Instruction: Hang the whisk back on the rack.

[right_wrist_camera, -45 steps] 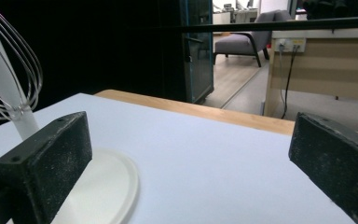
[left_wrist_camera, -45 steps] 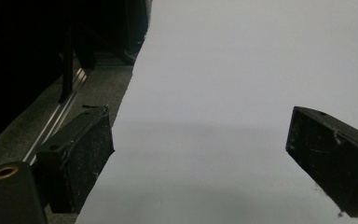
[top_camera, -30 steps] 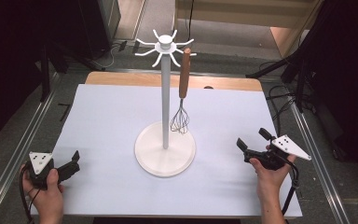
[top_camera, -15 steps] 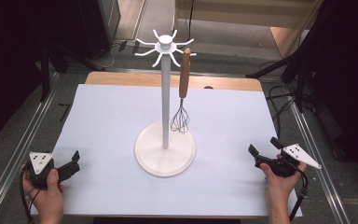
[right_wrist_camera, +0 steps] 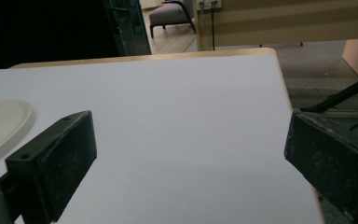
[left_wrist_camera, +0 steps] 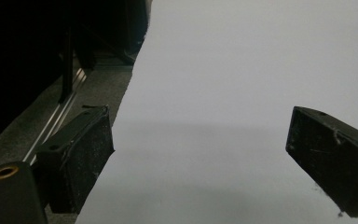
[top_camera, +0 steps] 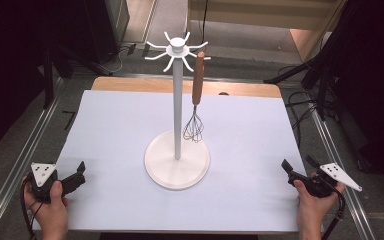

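A white hook stand rises from a round base at the middle of the white table. A whisk with a brown wooden handle hangs from one of its top hooks, its wire head just above the base. My left gripper rests open at the near left corner, far from the stand. My right gripper is open at the near right edge. In the left gripper view the gripper has only bare table between its jaws. The right gripper is likewise empty, with the base's rim at its left.
Metal rails run along both sides of the table. Dark stands and cables stand on the floor at the right. A wooden strip edges the table's far side.
My right gripper has drawn back to the right and toward the near edge, away from the stand. The left gripper and the whisk have stayed put.
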A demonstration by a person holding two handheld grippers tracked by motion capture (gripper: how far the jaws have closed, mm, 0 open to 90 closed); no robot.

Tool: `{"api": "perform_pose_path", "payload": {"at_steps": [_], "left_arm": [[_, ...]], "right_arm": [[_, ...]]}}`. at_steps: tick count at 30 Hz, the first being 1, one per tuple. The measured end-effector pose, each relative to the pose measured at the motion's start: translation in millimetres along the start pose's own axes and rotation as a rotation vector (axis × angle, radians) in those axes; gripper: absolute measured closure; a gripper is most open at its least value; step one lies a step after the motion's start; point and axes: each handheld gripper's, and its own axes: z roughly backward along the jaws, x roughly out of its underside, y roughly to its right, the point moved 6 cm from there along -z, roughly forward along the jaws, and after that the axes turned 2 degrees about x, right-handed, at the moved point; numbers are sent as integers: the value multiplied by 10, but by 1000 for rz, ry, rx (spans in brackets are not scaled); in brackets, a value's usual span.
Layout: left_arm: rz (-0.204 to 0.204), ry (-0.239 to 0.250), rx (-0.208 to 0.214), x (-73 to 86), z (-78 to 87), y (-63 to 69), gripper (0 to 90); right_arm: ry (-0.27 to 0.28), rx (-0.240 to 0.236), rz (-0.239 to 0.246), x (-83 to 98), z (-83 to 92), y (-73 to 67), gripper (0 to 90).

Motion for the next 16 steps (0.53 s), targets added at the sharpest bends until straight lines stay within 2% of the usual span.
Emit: {"api": "perform_pose_path", "payload": {"at_steps": [3, 4, 8, 10, 11, 13, 14, 16], "left_arm": [[-2, 0, 0, 0, 1, 1, 79], [-3, 0, 1, 1, 1, 4, 79], [1, -1, 3, 0, 1, -2, 79], [6, -2, 6, 0, 1, -5, 79], [6, -1, 5, 0, -1, -5, 79], [5, -3, 3, 0, -3, -4, 79], [3, -3, 1, 0, -4, -2, 79], [3, -3, 1, 0, -4, -2, 79]], "right_arm": [[-6, 26, 19, 7, 42, 41, 27], [-14, 45, 46, 18, 88, 72, 39], [-17, 62, 56, 30, 151, 119, 43], [-10, 67, 46, 45, 178, 157, 43], [5, 63, 17, 57, 177, 175, 42], [5, 62, 21, 58, 171, 171, 40], [0, 54, 42, 63, 149, 134, 42], [-2, 50, 52, 62, 140, 115, 44]]}}
